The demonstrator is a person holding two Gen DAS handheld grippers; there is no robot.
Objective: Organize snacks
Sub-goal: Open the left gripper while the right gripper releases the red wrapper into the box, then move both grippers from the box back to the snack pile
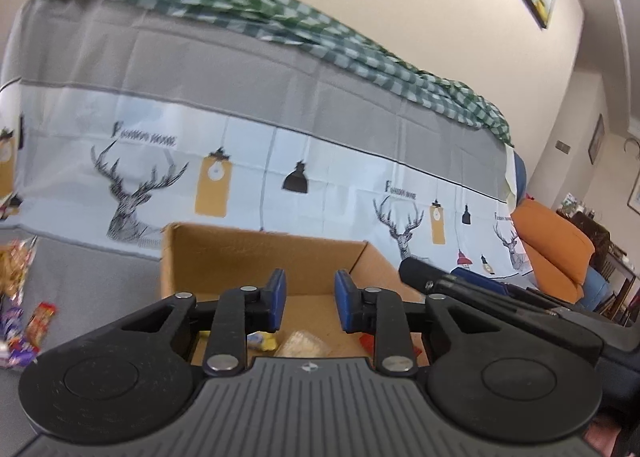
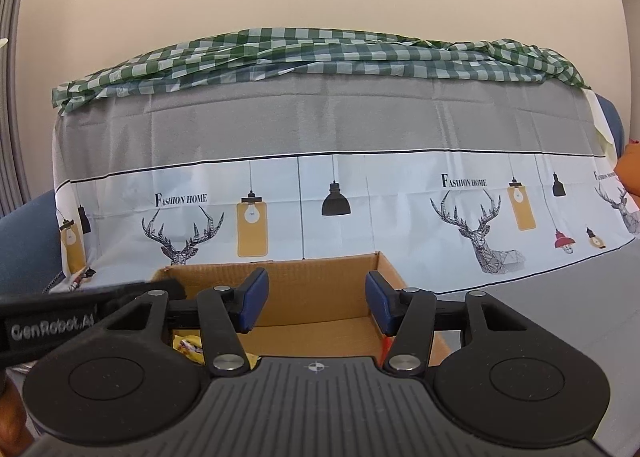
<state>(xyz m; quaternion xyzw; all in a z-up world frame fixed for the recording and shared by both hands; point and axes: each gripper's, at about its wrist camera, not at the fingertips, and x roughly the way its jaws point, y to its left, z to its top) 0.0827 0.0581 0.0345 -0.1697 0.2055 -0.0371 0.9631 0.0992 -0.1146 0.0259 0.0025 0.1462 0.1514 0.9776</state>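
An open cardboard box [image 1: 260, 257] stands on the grey cover in front of me; it also shows in the right wrist view [image 2: 320, 289]. Inside lie a yellow packet [image 1: 266, 341], a pale clear packet [image 1: 302, 345] and a red packet [image 1: 366, 341]. In the right wrist view a yellow packet [image 2: 188, 345] lies at the box's left. My left gripper [image 1: 310, 301] is open and empty above the box. My right gripper [image 2: 316, 301] is open and empty above the box too. Several loose snack packets [image 1: 24, 317] lie on the cover to the left.
A sofa back draped with a deer-print sheet [image 2: 320, 193] and a green checked cloth [image 2: 320, 53] rises behind the box. An orange cushion [image 1: 556, 253] sits at the right. The other gripper's black body [image 1: 480, 285] reaches in from the right.
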